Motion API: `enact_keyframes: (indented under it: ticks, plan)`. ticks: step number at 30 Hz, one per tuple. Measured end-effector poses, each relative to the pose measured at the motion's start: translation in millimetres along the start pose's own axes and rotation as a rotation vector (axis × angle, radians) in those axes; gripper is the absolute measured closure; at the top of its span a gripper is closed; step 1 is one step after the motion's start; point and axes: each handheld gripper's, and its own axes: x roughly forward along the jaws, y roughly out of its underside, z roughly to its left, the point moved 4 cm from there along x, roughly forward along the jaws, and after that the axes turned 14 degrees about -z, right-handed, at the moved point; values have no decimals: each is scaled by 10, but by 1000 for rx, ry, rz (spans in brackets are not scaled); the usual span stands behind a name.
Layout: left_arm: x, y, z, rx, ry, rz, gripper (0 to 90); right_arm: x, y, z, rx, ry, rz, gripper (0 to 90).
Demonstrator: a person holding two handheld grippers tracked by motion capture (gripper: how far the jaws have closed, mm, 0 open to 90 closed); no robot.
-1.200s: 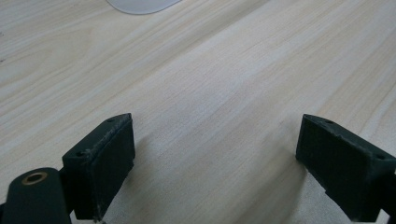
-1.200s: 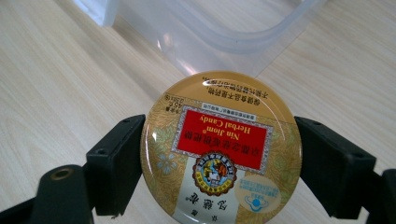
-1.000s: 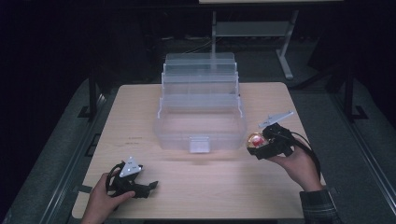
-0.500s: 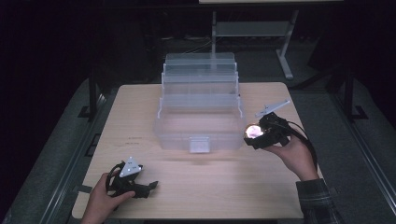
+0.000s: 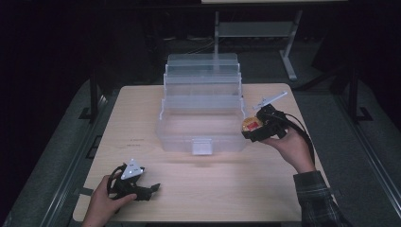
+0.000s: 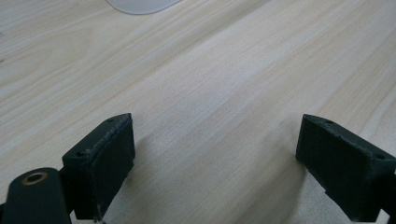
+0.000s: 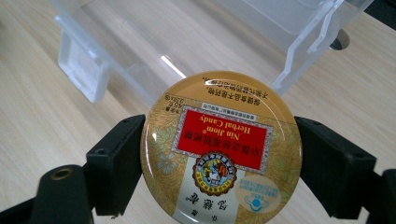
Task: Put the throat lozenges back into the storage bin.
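Gold-lidded, the round herbal candy tin [image 7: 219, 149] looked light, rigid and slick, pinched across its rim by the right gripper [image 7: 219, 163] near the table's [image 5: 283, 189] right edge beside the clear tiered storage box [image 5: 203, 118], while the left gripper [image 6: 219, 163] sat spread, empty, by the near-left corner.

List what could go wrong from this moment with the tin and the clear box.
The round gold candy tin is pinched only at its smooth rim by the right gripper, so it might slip or twist out. It hangs beside the clear plastic tiered box, whose raised side wall could catch it on the way in.
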Motion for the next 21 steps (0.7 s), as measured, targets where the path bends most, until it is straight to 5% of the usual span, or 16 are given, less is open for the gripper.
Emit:
enact_keyframes:
  ticks: [21]
  plan:
    - [0,0,-1,-1,0,0,108,272,-212,-44,1,1,-15,199]
